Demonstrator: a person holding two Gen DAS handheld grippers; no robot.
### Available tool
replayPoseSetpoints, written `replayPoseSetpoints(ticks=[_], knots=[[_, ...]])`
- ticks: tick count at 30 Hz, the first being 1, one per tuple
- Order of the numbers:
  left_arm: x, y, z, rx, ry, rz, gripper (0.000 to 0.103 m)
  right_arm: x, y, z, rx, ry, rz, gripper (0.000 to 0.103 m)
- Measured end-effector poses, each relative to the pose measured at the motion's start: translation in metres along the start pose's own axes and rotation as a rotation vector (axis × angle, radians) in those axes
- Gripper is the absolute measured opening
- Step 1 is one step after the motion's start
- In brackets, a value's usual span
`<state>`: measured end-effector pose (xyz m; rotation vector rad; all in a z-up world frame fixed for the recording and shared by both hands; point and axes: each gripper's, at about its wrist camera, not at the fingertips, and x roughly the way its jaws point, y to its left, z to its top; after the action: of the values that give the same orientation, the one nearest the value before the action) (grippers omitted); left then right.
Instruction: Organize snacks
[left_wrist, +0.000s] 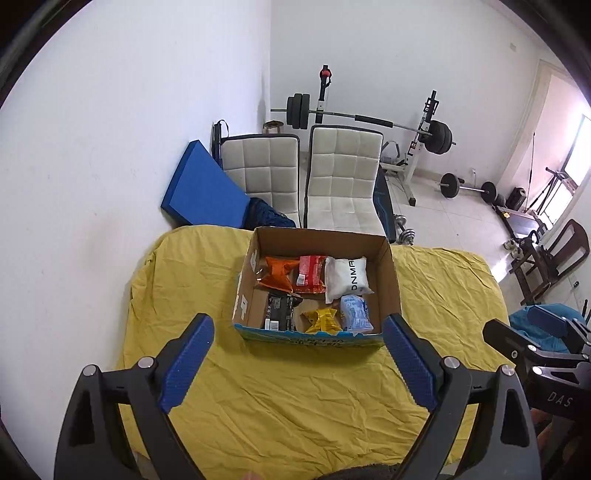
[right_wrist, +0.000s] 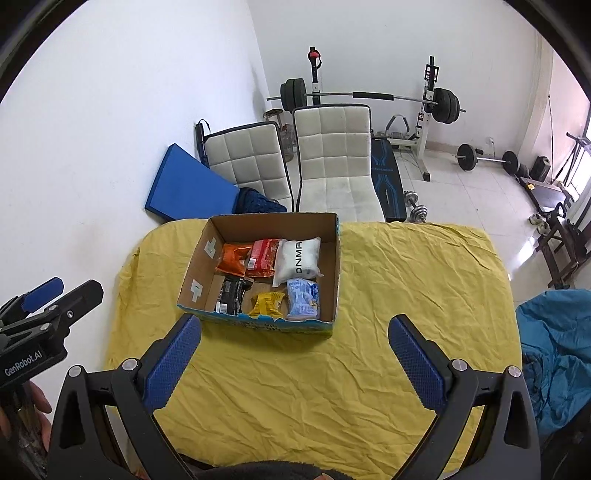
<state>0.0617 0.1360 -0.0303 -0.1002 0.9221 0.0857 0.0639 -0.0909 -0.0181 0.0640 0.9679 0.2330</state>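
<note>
I see matt brown cardboard box (right_wrist: 334, 258); glossy plastic snack packets (right_wrist: 301, 258) inside; wrinkled yellow cloth (right_wrist: 406, 295) over table; my gripper pads (right_wrist: 415, 360) blue, textured rubbery; chairs (right_wrist: 332, 155) quilted off-white upholstery.

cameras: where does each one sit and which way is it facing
Left wrist: on the left gripper, angled down at the box on the yellow cloth; own open fingers show, the right gripper at the right edge.
Right wrist: on the right gripper, same downward look; own open fingers, the left gripper and a hand at left.
Shared: box, cloth, chairs, barbell.
</note>
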Motion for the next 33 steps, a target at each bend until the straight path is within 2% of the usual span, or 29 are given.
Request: replayPoseSetpoints(ticks=[3,5,25,33], knots=[[-0.002,-0.0024,-0.0019,0.012,0.001,0.006,0.094,-0.0028,0.0026,-0.0012,-0.002,0.0,0.004,0.103],[-0.0037,-0.0042,-0.0036,0.017,0.003,0.01,0.103,-0.0039,0.0036,-0.0016,-0.005,-0.003,-0.003,0.103],[-0.0087,-0.0056,-0.0064,0.011,-0.012,0.01,0.103,-0.0084,0.0023,-0.004,-0.01,-0.018,-0.046,0.103],[-0.0092,-0.0074,-0.005,0.016,-0.017,0.037,0.103,-0.0089,0.0022,-0.0044,-0.011,-0.019,-0.048,0.103]])
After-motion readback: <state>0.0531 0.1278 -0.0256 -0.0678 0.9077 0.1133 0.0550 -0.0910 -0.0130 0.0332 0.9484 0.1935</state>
